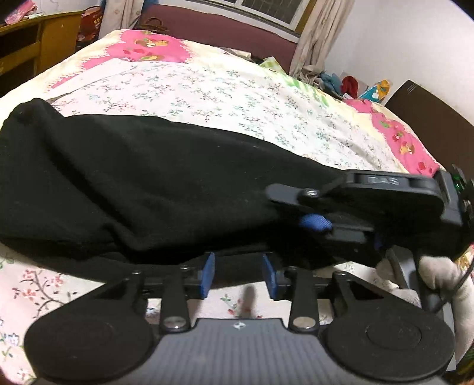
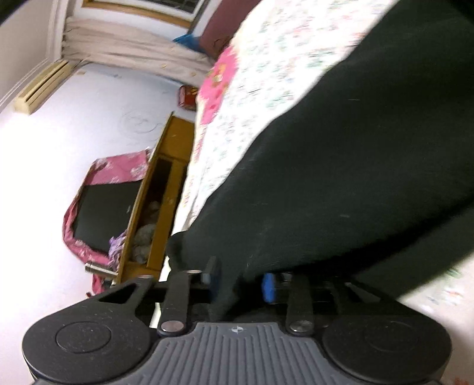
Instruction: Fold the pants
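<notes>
The black pants (image 1: 142,183) lie crosswise on the floral bed sheet (image 1: 222,88), bunched in soft folds. My left gripper (image 1: 239,275) stands open at their near edge, its blue pads (image 1: 207,275) a hand's width apart and pressing on nothing. From the right, my right gripper (image 1: 291,210) reaches in lying on its side, its fingers closed over the right end of the pants. In the right wrist view the picture is rolled; the pants (image 2: 355,163) run down into my right gripper (image 2: 241,282), and a fold of black cloth fills the gap between its pads (image 2: 268,287).
The sheet has a pink border (image 1: 394,139). A maroon headboard (image 1: 213,26) and curtains (image 1: 320,32) stand beyond the bed. A yellow wooden cabinet (image 1: 32,44) is at the left, a heap of clothes (image 1: 340,81) at the far right. A light-gloved hand (image 1: 438,275) holds the right gripper.
</notes>
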The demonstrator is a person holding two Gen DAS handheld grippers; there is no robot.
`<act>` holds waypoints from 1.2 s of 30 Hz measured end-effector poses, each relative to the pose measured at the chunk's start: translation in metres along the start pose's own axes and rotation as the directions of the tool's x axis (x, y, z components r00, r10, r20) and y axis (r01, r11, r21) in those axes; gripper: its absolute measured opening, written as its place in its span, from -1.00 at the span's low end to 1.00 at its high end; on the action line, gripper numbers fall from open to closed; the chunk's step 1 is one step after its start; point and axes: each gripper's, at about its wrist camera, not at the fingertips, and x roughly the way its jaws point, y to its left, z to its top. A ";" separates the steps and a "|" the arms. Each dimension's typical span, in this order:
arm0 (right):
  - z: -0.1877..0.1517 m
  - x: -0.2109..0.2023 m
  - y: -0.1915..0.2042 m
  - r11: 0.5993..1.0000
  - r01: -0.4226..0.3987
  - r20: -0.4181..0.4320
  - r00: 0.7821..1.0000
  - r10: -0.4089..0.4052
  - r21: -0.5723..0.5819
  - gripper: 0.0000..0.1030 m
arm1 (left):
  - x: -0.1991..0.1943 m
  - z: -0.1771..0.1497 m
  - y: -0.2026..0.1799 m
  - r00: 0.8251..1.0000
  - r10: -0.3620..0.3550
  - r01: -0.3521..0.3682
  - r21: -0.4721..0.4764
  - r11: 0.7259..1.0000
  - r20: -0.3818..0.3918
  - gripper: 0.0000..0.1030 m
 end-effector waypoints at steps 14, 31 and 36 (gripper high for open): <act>-0.002 -0.021 0.005 0.998 -0.047 -0.077 0.996 0.044 -0.040 -1.00 | 0.009 0.011 0.018 0.997 -0.003 0.018 -0.188 0.982 0.083 0.10; -0.007 -0.031 -0.014 0.996 -0.052 -0.056 0.997 0.056 0.068 -0.64 | -0.005 -0.013 0.068 0.961 0.134 0.012 -0.519 0.854 0.242 0.31; -0.010 -0.042 -0.022 0.990 -0.066 -0.011 0.998 0.068 0.122 -0.30 | -0.004 -0.016 0.077 0.958 0.123 0.056 -0.589 0.807 0.259 0.49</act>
